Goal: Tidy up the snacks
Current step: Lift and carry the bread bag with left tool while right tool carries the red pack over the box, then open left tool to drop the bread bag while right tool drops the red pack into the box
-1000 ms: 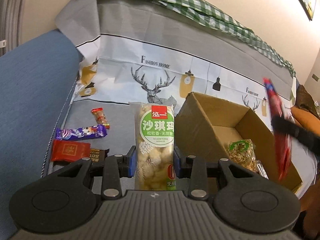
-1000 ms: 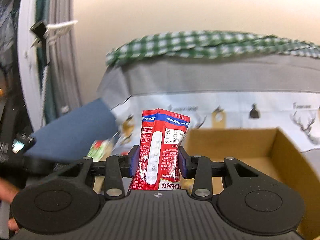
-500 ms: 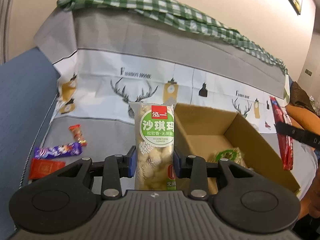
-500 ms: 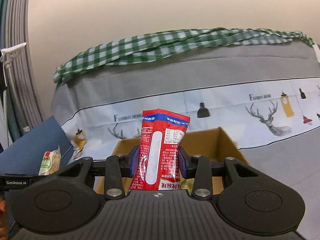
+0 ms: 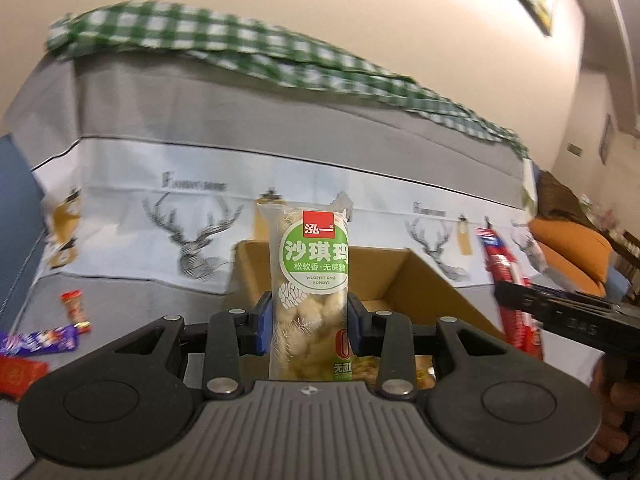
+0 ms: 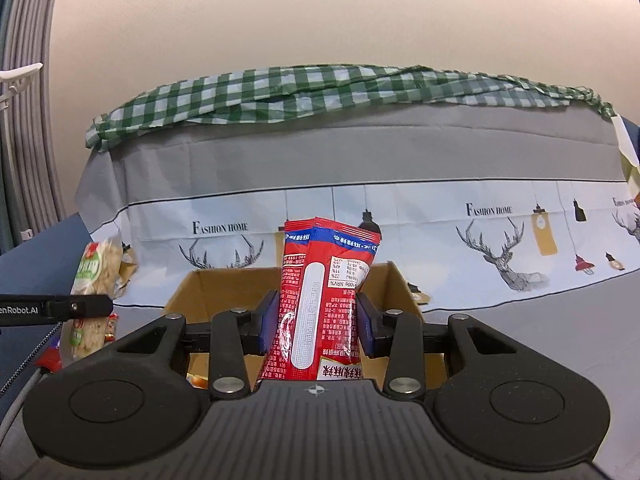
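I am holding two snacks upright: the pale sachima packet (image 5: 308, 292) is clamped between the blue pads of my left gripper (image 5: 308, 322), and the red packet (image 6: 320, 304) is pinched in my right gripper (image 6: 318, 326). Both are hanging just in front of the open cardboard box (image 6: 192, 292), which already has a few snacks inside. I judge this the carry-to-box step; next I should be bringing each packet over the opening before releasing. Three loose snacks (image 5: 74, 310) are lying on the grey sofa cover (image 5: 132, 304), left of the box.
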`<action>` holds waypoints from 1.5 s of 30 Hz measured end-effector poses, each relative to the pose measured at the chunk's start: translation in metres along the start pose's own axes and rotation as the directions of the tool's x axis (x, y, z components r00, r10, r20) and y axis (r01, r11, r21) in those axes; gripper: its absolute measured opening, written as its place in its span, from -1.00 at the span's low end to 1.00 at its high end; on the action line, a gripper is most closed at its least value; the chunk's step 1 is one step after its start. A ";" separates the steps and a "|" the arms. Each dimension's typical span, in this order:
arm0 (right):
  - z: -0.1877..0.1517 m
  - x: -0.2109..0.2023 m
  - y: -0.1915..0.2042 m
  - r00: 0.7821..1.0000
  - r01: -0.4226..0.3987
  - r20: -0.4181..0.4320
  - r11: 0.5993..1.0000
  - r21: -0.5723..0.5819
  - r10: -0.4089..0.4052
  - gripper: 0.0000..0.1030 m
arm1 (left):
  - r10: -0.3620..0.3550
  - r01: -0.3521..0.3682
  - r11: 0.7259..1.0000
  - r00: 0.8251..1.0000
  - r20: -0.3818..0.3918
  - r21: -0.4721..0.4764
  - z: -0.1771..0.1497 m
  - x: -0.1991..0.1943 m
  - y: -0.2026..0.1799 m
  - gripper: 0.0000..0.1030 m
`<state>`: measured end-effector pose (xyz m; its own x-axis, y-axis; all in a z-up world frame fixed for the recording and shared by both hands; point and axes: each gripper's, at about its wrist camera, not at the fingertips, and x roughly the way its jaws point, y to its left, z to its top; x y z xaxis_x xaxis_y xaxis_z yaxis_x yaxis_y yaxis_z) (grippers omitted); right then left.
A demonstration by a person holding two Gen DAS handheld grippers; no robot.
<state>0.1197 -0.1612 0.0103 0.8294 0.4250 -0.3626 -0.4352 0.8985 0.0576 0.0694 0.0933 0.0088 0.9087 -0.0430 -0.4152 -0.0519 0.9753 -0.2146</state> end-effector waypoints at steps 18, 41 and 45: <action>-0.003 0.012 -0.001 1.000 0.021 -0.023 1.000 0.013 -0.021 -0.20 | -0.107 0.108 0.988 0.994 -0.010 0.108 -0.009 0.032 -0.058 -0.23; -0.004 0.022 0.005 0.999 0.021 -0.048 1.000 0.022 -0.020 -0.19 | -0.123 0.125 0.988 0.992 -0.029 0.093 -0.010 0.038 -0.059 -0.23; -0.004 0.022 0.006 0.999 0.014 -0.048 1.000 0.017 -0.013 -0.19 | -0.123 0.125 0.988 0.992 -0.030 0.088 -0.010 0.039 -0.059 -0.23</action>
<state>0.1339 -0.1474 -0.0008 0.8170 0.4077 -0.4079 -0.4179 0.9059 0.0683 0.1034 0.0321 -0.0034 0.8953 -0.1690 -0.4121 0.0990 0.9776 -0.1858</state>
